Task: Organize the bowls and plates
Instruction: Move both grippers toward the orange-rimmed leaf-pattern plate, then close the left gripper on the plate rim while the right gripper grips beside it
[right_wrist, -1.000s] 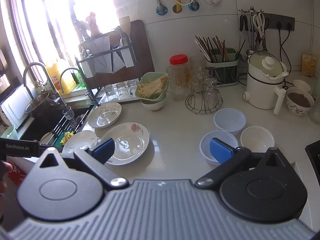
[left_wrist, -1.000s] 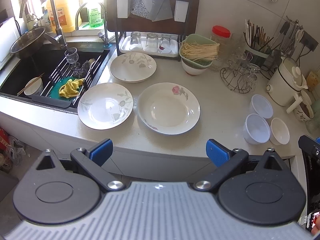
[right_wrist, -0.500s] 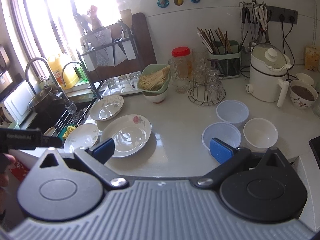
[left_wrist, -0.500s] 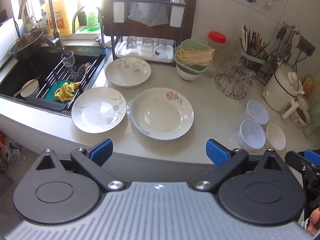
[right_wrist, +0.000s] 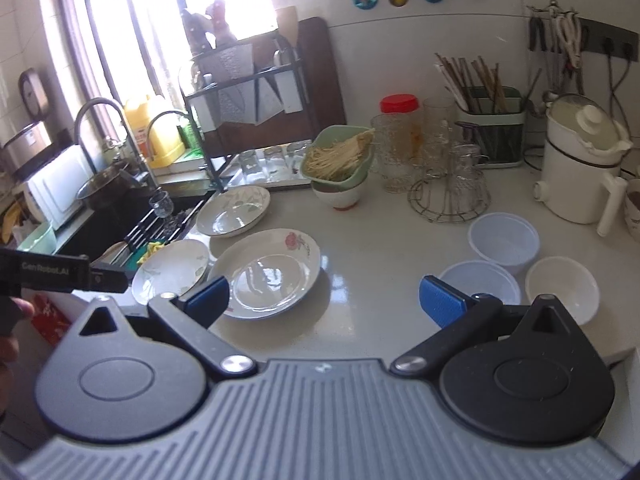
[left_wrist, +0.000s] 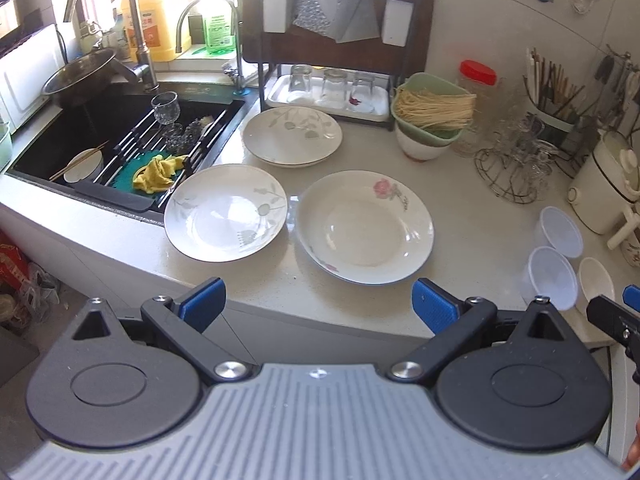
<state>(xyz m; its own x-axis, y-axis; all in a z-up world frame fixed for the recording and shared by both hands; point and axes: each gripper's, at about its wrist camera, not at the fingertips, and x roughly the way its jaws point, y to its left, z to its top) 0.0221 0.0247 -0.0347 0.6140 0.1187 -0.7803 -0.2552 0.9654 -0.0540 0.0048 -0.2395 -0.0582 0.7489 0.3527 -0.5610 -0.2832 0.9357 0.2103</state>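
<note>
Both the left gripper (left_wrist: 318, 300) and right gripper (right_wrist: 324, 294) gape, empty, above round glossy plates (left_wrist: 365, 226)

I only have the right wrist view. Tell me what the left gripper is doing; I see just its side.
Observer: The left gripper is open and empty. It hovers at the edge of the counter, short of the leaf plate and the rose plate.
Operator: Check the sink for dishes. It is dark on my side.
Observer: A small white bowl with chopsticks across it sits in the sink, left of the drain rack.
Operator: Now identify the yellow thing there.
Observer: It is a crumpled yellow cloth lying on a green mat on the rack.
</note>
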